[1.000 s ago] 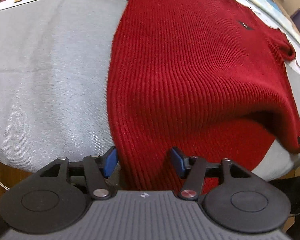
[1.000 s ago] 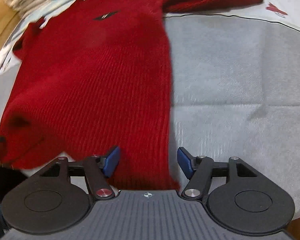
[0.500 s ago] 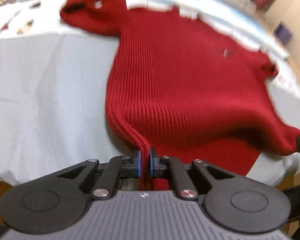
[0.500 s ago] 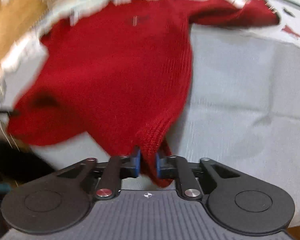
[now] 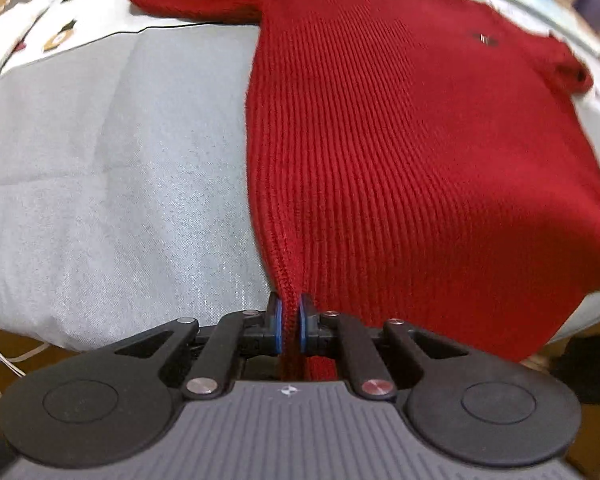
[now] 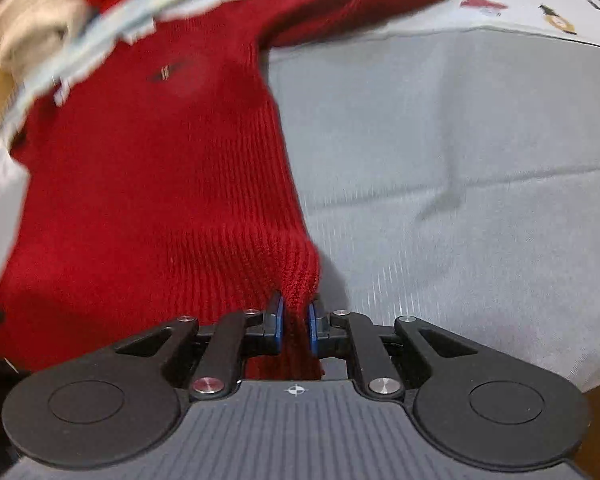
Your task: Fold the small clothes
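Left claw [image 5: 290, 322] clenched on the left hem corner of the red knit sweater [image 5: 400, 152], right claw [image 6: 296, 322] pinching the right hem corner; the rest of the sweater lies flat on the grey table cloth [image 5: 112, 184], sleeves out toward the far edge. My worry: the right pads hold only a thin bunch of ribbing, so if I lift unevenly the knit may stretch and slip free, or drag the sleeve [image 6: 360, 4] askew and skew the fold

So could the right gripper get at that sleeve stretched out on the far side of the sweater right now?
Probably not yet. The right gripper is shut on the red sweater at its hem corner, so it is occupied. The path over the grey cloth to the sleeve looks clear.
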A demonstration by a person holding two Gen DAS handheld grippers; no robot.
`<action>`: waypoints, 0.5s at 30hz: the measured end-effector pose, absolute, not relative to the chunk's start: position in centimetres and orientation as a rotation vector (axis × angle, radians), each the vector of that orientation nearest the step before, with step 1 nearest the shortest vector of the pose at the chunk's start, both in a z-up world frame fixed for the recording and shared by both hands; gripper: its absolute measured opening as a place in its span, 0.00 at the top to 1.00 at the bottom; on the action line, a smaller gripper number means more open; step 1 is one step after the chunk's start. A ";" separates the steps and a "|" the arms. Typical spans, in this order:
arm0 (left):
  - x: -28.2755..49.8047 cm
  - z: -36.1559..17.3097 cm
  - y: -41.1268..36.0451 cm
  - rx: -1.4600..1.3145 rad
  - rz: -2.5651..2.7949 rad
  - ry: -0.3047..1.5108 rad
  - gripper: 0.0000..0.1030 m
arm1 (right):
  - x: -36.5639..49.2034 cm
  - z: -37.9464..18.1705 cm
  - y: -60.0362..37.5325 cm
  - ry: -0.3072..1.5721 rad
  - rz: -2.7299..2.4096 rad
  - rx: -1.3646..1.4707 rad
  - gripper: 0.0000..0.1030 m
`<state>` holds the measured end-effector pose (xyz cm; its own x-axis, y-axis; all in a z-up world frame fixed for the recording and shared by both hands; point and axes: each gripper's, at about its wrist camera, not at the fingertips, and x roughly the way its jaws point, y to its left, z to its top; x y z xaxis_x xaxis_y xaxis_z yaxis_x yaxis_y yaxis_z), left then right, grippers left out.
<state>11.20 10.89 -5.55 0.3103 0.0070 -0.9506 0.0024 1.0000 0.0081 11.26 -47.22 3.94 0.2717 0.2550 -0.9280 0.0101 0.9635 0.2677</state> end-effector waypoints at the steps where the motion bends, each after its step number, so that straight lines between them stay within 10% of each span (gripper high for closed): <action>1: 11.3 -5.3 11.0 0.004 0.010 1.235 0.92 | 11.6 3.4 -47.0 1.280 0.168 0.226 0.88; 8: 10.7 -2.3 14.3 -0.196 0.076 1.079 0.92 | 10.6 9.0 -51.7 0.899 0.283 0.617 0.88; 15: 10.5 -3.8 12.8 -0.054 0.131 1.192 0.92 | 12.1 5.9 -49.9 1.154 0.112 0.447 0.88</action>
